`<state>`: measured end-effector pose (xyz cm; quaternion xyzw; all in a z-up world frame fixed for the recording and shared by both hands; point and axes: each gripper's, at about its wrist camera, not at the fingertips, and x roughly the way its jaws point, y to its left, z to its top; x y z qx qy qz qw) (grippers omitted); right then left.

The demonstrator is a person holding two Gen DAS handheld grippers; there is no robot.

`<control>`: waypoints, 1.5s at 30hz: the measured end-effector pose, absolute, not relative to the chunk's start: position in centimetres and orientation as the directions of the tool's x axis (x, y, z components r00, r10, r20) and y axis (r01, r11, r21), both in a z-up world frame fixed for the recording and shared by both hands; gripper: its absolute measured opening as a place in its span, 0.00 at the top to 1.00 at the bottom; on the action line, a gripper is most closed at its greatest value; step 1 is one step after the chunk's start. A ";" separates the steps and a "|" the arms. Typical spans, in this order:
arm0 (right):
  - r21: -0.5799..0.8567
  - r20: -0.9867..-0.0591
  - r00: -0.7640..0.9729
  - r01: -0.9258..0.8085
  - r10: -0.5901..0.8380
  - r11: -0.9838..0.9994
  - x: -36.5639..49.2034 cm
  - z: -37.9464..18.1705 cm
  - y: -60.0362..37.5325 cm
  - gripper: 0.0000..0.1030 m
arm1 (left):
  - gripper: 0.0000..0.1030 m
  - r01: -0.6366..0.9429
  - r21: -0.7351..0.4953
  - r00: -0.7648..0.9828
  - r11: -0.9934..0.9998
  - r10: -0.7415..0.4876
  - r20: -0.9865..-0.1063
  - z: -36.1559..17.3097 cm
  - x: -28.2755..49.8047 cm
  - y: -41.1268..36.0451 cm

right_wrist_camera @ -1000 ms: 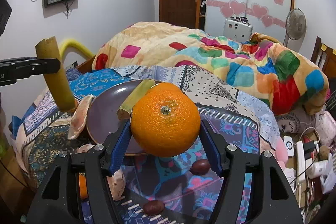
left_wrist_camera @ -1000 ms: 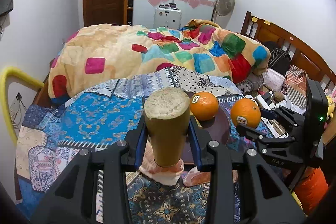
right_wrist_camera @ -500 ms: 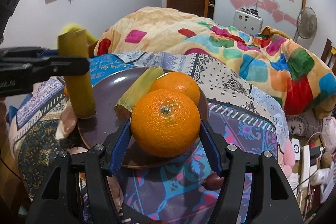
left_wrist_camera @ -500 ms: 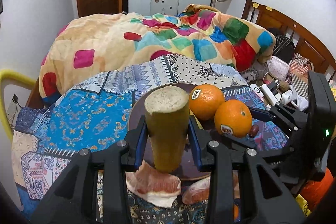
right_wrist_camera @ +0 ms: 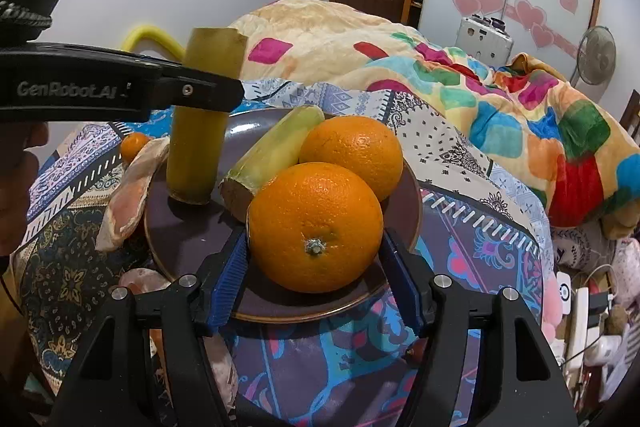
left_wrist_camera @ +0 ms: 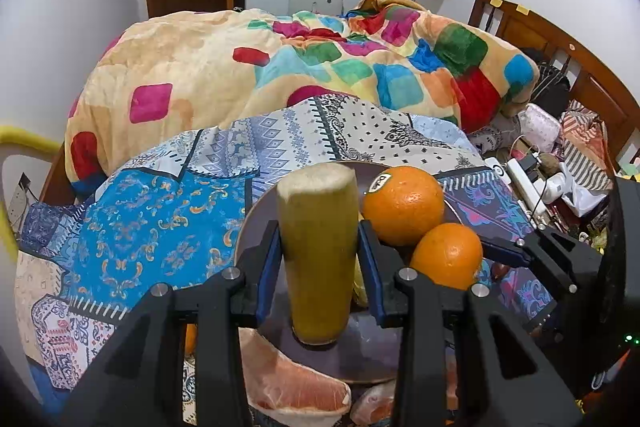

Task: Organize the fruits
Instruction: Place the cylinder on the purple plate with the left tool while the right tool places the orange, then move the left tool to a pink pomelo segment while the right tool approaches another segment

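My left gripper (left_wrist_camera: pixel 320 267) is shut on an upright yellow-green sugarcane piece (left_wrist_camera: pixel 318 251), whose lower end rests on the dark round plate (left_wrist_camera: pixel 256 211). It also shows in the right wrist view (right_wrist_camera: pixel 202 119). My right gripper (right_wrist_camera: pixel 316 267) is shut on an orange (right_wrist_camera: pixel 316 227) at the plate's near edge (right_wrist_camera: pixel 304 311), seen too in the left wrist view (left_wrist_camera: pixel 448 255). A second orange (right_wrist_camera: pixel 354 155) (left_wrist_camera: pixel 402 203) and a lying sugarcane piece (right_wrist_camera: pixel 272 155) sit on the plate.
Pomelo segments (left_wrist_camera: pixel 296 387) (right_wrist_camera: pixel 128 195) lie on the patterned cloth beside the plate. A small orange (right_wrist_camera: pixel 134 145) sits past them. A colourful quilt (left_wrist_camera: pixel 304 67) covers the bed behind. Cluttered items (left_wrist_camera: pixel 540 179) lie at the right.
Both grippers moved in over the plate. The sugarcane came down until its end touched the plate. The held orange came down at the plate's near edge, next to the other orange.
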<state>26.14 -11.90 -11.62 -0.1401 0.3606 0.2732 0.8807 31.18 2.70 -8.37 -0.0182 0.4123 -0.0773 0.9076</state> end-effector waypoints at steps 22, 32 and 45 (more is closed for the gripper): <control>-0.021 -0.648 0.639 -0.558 0.413 0.830 24.7 -8.9 -13.5 0.31 | 0.45 0.041 0.014 0.691 0.999 -0.018 -0.722 -7.2 26.2 8.6; -0.007 -0.653 0.635 -0.551 0.414 0.834 24.2 -9.2 -14.2 0.31 | 0.45 0.002 -0.044 0.629 0.999 -0.035 -0.777 -10.8 23.9 11.5; -0.004 -0.680 0.584 -0.607 0.442 0.795 20.8 -10.8 -13.7 0.31 | 0.21 0.115 -0.032 0.590 0.993 -0.094 -0.802 -13.1 20.1 5.6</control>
